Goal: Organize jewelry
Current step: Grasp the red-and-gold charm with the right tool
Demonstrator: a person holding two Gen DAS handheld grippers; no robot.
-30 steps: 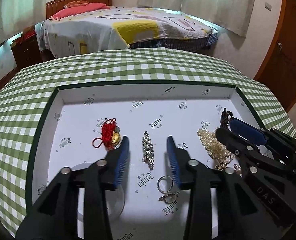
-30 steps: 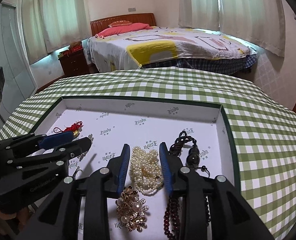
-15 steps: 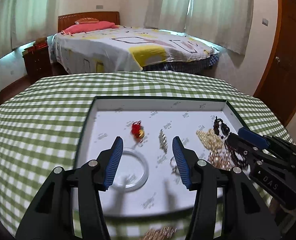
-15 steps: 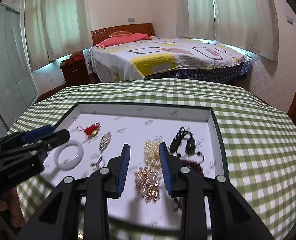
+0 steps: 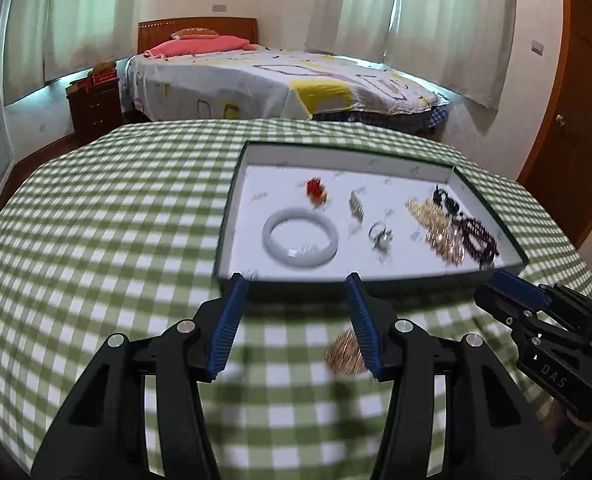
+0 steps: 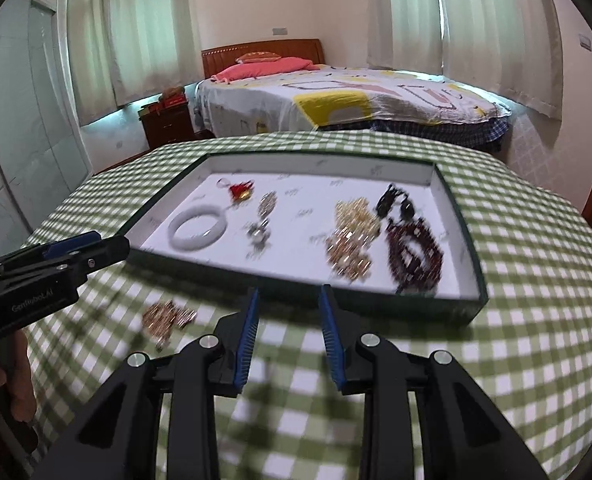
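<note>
1. Both hand-held grippers hover over the green-checked tablecloth (image 5: 108, 216), short of the near wall of the shallow jewelry tray (image 6: 461, 312); one gold-toned piece (image 6: 168, 318), probably a brooch or cluster though blur hides its form, lies outside the tray on the cloth.
2. The step in hand appears to be fetching this stray piece. The next move calls for lowering a gripper over it, pinching, then lifting it over the tray wall.
3. The left gripper (image 5: 296, 316) is about half open and empty; the gold piece sits just beside its right finger, partly hidden by it.
4. The right gripper (image 6: 290, 324) has its jaws narrowly parted, nothing between them; the gold piece lies off to its left, apart.
5. Inside the tray: a white bangle (image 5: 299, 236), a red charm (image 5: 315, 190), a silver ring (image 5: 379, 234), gold and pearl pieces (image 6: 351, 236) and dark red beads (image 6: 413, 254).
</note>
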